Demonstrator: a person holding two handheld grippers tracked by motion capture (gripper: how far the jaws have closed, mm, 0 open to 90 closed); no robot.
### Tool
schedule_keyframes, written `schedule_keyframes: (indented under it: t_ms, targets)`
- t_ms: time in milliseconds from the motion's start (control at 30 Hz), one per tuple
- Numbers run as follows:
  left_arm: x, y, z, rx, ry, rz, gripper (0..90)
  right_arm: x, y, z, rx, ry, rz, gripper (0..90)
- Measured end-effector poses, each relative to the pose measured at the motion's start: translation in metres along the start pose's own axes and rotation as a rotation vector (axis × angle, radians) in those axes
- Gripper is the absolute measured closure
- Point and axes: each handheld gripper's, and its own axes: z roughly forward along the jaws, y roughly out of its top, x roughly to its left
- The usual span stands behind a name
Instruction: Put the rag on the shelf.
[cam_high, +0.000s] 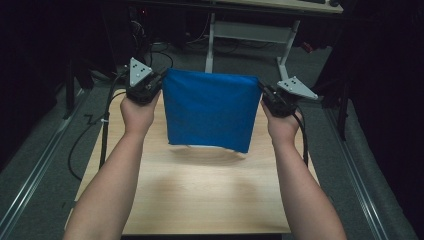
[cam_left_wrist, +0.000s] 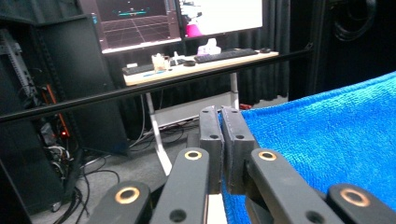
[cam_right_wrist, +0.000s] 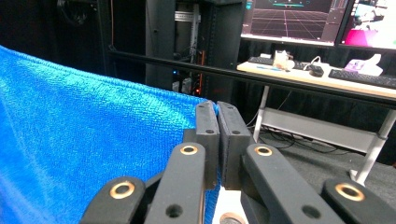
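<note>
Dim room with dark, murky edges; overhead light brightens the tabletop (cam_high: 200, 200), where the blue cloth (cam_high: 210, 110) casts a soft shadow. Monitors (cam_left_wrist: 219, 14) glare white; everything slightly soft.

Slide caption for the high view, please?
Both grippers, left and right, hold a blue towel stretched above the wooden table.

No text, label, brand, number or sign can be read anywhere.

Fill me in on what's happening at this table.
A person holds a blue cloth stretched in the air above the wooden table. The left gripper pinches its top left corner, the right gripper its top right corner, jaws closed on the fabric. The cloth hangs flat between them, its bottom edge just above the tabletop.
</note>
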Motion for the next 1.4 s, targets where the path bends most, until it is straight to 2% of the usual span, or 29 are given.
schedule_keyframes:
  t_ms: [333, 467, 633, 767, 933, 1000, 1067, 1267, 1333, 1400]
  targets:
    - [0.009, -0.017, 0.022, 0.095, 0.018, -0.015, 88.3, -0.001, -0.005, 0.026, 0.054, -0.019, -0.027, 88.7]
    - [0.007, -0.032, 0.031, 0.146, 0.009, -0.022, 88.3, -0.004, -0.015, 0.032, 0.094, -0.024, -0.033, 88.8]
    - [0.005, -0.060, 0.039, 0.224, -0.014, -0.037, 88.3, -0.005, -0.035, 0.040, 0.156, -0.022, -0.046, 88.8]
    - [0.003, -0.076, 0.040, 0.258, -0.029, -0.035, 88.3, -0.006, -0.059, 0.044, 0.207, -0.007, -0.035, 88.7]
    - [0.002, -0.096, 0.039, 0.289, -0.048, -0.050, 88.2, -0.006, -0.076, 0.047, 0.235, 0.004, -0.029, 88.7]
    - [0.001, -0.103, 0.038, 0.304, -0.059, -0.061, 88.3, -0.005, -0.085, 0.047, 0.245, 0.015, -0.012, 88.7]
    - [0.000, -0.115, 0.037, 0.324, -0.077, -0.073, 88.2, -0.004, -0.090, 0.047, 0.253, 0.021, -0.010, 88.7]
    - [-0.004, -0.132, 0.037, 0.360, -0.105, -0.096, 88.2, -0.003, -0.103, 0.044, 0.278, 0.036, 0.003, 88.7]
    - [-0.007, -0.140, 0.036, 0.362, -0.112, -0.088, 88.2, -0.002, -0.109, 0.043, 0.285, 0.036, 0.002, 88.7]
    - [-0.008, -0.148, 0.035, 0.374, -0.121, -0.104, 88.2, -0.002, -0.117, 0.042, 0.290, 0.042, 0.014, 88.7]
